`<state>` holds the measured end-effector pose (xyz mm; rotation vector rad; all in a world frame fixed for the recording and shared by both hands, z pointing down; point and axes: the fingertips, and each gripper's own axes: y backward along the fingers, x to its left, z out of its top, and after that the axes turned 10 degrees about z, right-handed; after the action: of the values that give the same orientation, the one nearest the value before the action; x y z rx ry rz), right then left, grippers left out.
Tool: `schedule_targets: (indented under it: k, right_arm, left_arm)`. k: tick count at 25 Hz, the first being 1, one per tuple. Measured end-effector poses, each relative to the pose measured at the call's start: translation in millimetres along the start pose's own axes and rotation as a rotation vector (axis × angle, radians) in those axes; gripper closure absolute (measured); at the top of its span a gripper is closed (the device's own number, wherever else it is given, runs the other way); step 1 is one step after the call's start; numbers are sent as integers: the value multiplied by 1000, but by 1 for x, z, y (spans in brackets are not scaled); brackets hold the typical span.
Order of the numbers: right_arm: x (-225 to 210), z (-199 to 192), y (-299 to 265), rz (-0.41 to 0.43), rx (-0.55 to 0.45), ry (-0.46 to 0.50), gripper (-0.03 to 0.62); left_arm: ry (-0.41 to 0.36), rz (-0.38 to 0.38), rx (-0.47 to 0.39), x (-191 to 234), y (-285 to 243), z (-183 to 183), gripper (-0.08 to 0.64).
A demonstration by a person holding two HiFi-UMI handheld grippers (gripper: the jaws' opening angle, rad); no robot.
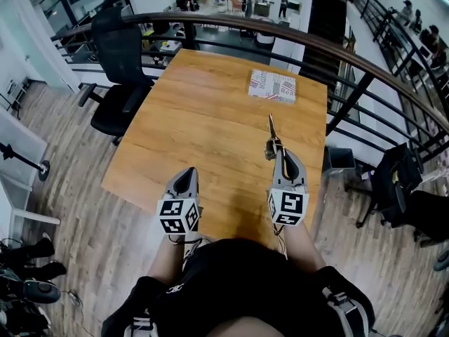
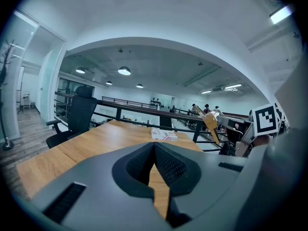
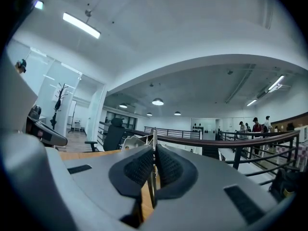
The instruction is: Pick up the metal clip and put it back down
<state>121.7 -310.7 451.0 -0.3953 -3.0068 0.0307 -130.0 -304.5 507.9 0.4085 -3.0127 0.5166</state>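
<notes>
The metal clip [image 1: 272, 133] is a thin strip held clear above the wooden table [image 1: 203, 111], with my right gripper [image 1: 278, 153] shut on its lower end. In the right gripper view the clip [image 3: 152, 139] stands edge-on between the pressed pads and sticks up past them. My left gripper [image 1: 186, 177] hovers over the table's near edge, shut and with nothing in it. In the left gripper view its jaws [image 2: 154, 147] meet at the tips. That view also shows the clip [image 2: 210, 124] at the right, tilted in the right gripper [image 2: 230, 124].
A flat printed box [image 1: 272, 86] lies near the table's far right corner. A black office chair [image 1: 119, 62] stands at the table's left. A curved railing [image 1: 337, 55] runs behind and to the right. Another dark chair [image 1: 396, 184] is at the right.
</notes>
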Motion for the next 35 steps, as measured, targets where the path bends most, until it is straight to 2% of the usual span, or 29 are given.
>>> schedule_targets:
  k: [6, 11, 16, 23, 30, 35]
  right_arm:
    - [-3, -6, -2, -16, 19, 25, 574]
    - [14, -21, -18, -22, 72, 166, 574]
    - [29, -63, -33, -5, 186, 318, 574]
    - [54, -143, -41, 87, 376, 425, 574]
    - [67, -211, -36, 155, 532, 480, 574]
    - [71, -246, -28, 180, 621, 512, 574]
  left_arm:
    - [-4, 4, 0, -1, 3, 1, 546]
    - [-2, 23, 1, 6, 10, -1, 546]
    - [9, 54, 14, 14, 19, -9, 546]
    - [23, 85, 19, 24, 30, -15, 546]
    - [21, 95, 29, 27, 30, -17, 546]
    - [19, 97, 27, 29, 31, -14, 546]
